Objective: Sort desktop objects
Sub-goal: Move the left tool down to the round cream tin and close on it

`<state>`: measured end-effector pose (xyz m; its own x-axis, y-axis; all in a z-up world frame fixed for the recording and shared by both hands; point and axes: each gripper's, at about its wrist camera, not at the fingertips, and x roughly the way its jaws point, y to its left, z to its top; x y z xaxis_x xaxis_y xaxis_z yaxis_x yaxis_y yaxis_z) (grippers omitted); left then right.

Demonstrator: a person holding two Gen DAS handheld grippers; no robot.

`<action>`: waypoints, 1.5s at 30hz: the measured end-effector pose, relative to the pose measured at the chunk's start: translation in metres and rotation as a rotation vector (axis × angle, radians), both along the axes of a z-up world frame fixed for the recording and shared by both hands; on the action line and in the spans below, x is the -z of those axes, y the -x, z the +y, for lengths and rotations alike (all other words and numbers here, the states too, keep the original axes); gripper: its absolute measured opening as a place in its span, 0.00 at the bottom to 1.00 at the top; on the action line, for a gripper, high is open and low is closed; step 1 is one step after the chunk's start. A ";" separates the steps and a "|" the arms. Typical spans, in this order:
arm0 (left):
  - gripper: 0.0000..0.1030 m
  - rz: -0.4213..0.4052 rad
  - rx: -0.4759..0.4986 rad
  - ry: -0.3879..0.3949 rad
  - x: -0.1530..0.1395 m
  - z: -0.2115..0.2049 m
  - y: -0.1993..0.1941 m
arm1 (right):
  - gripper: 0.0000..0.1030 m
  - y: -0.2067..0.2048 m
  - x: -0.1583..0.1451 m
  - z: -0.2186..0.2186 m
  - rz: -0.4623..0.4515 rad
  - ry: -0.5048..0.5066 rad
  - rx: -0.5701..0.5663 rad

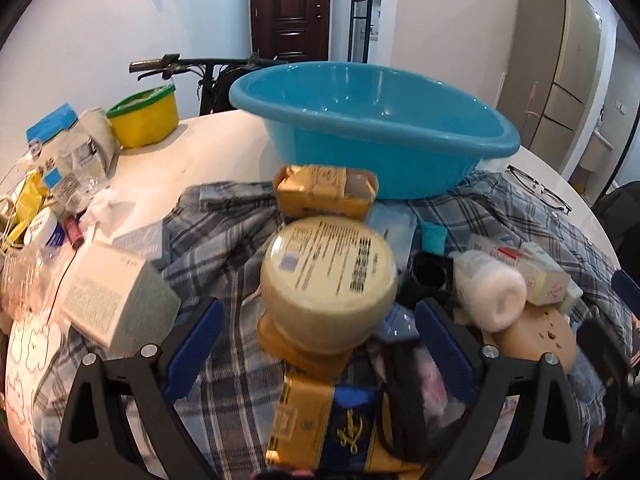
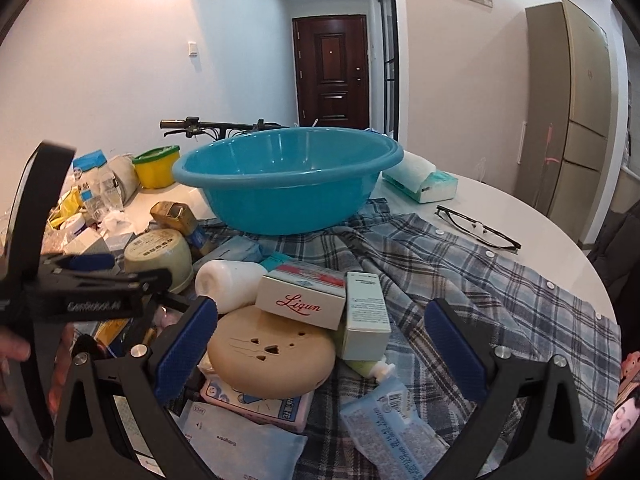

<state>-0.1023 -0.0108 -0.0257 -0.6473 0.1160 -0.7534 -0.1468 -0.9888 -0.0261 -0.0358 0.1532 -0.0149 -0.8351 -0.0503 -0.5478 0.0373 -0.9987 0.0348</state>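
table edge: white round table [image 2: 520, 208]; rim curves along the far right, just past the glasses [image 2: 478, 229]. Bare top shows only behind the basin and at far left.
basin: blue basin [image 1: 372, 120] upright, sits partly on the plaid shirt [image 2: 460, 280], far centre. Inside looks bare as far as visible.
open room right: shirt lies flat to the right of the pile, nothing stacked on it between right gripper and glasses.
open room left: crowded. White carton [image 1: 116, 300] just beside the left finger; bottles, bags and a yellow tub [image 1: 146, 116] further back.
left gripper: left gripper [image 1: 320, 336] jaws spread wide, pads not pressing anything. Round cream tub [image 1: 330, 280] sits between the fingers, slightly ahead, label face tilted toward camera.
tub looks: pale cream, round, printed text and barcode block on the flat face, blurred. Rests on tan packets, with a gold packet [image 1: 326, 190] behind it.
right gripper: right gripper [image 2: 320, 340] jaws wide apart, nothing clamped. Tan round case [image 2: 272, 354] with small holes lies between the fingers, close to the left pad.
pile by case: "Liqun" box [image 2: 302, 300] on top of the case, white-green box [image 2: 366, 316] leaning beside it, white bottle [image 2: 230, 278] on its side behind.
tissue pack: tissue pack [image 2: 420, 180] behind the basin on the right, near table edge.
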 end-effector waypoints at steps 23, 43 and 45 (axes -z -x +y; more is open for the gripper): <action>0.75 -0.004 0.051 0.003 0.006 0.002 0.017 | 1.00 -0.003 0.001 0.007 -0.019 0.022 0.026; 0.75 0.088 -0.019 -0.057 -0.027 -0.014 -0.059 | 1.00 -0.004 0.007 0.010 -0.047 0.049 0.025; 0.75 0.097 -0.017 -0.051 -0.028 -0.011 -0.062 | 1.00 -0.003 0.007 0.009 -0.047 0.055 0.022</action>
